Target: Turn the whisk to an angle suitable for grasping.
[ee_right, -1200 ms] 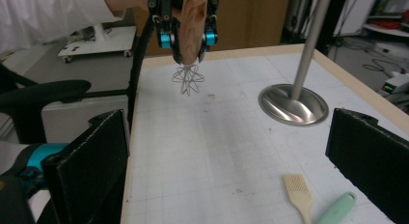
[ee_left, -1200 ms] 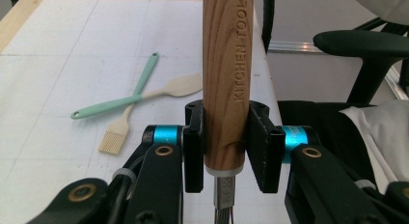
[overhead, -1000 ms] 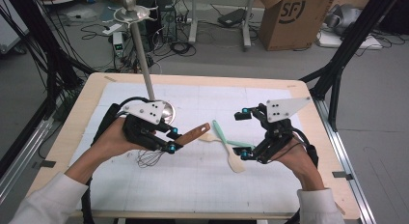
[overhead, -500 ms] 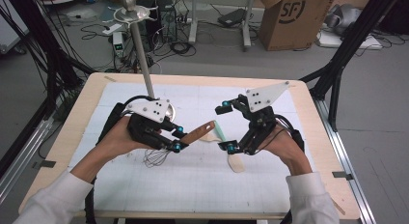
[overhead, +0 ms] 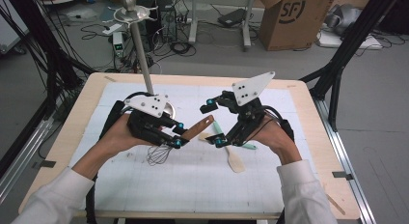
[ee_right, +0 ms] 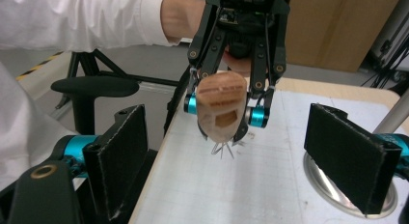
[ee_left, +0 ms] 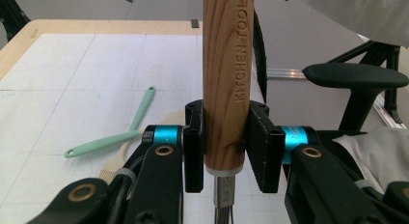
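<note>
one whisk – wooden handle stamped "kitchen tool", wire head – clamped in left gripper; right gripper jaws apart, closing, empty

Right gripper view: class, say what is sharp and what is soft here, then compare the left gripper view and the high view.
Right gripper view: the whisk's wooden handle end looks slightly soft, the near black pads fairly crisp. Left gripper view: the stamped lettering on the handle reads sharply; the chair armrest behind is softer. High view: even light, faint shadows on the white mat.
</note>
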Demonstrator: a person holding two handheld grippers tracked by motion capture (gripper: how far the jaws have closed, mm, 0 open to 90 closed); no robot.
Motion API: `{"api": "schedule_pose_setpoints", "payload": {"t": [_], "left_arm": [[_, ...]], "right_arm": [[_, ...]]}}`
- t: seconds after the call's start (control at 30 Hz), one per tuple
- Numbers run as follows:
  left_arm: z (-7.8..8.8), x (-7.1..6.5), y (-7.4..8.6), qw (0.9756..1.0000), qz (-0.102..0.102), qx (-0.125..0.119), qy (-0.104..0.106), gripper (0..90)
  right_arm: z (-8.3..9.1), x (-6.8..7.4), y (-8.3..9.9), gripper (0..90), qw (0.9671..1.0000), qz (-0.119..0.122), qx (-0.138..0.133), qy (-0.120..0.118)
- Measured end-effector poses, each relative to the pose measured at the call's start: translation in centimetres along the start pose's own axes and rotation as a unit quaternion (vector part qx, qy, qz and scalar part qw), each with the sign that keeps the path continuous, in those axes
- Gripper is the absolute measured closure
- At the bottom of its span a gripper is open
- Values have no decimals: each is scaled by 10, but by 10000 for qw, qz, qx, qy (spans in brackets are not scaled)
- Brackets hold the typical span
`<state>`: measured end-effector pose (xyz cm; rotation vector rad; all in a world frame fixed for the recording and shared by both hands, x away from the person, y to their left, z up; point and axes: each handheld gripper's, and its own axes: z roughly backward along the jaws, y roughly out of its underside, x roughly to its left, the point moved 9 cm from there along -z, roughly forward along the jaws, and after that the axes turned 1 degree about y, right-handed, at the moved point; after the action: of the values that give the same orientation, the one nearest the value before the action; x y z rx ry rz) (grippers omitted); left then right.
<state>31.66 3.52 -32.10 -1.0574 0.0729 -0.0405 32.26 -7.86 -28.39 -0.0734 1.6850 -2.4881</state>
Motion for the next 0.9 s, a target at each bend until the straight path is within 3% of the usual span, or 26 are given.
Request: {"api": "schedule_pose_setpoints", "payload": {"t": [0.17,0.37,0.6,0.9], "left_arm": [[3,-1,-4,10000,-12,-19,2,705],[3,-3,-7,10000,-7,-35,81,705],[1,-4,-7,9999,15,-38,162,705],[-2,-8,-8,9996,-29,-13,280,706]], "right_arm": [[-2,3,-3,238,9999,95,-14,-118],[-2,6,-7,443,9995,206,-84,-241],[-1,7,-9,626,9991,355,-127,-218],[-2,11,-9,665,9983,500,-102,-271]]}}
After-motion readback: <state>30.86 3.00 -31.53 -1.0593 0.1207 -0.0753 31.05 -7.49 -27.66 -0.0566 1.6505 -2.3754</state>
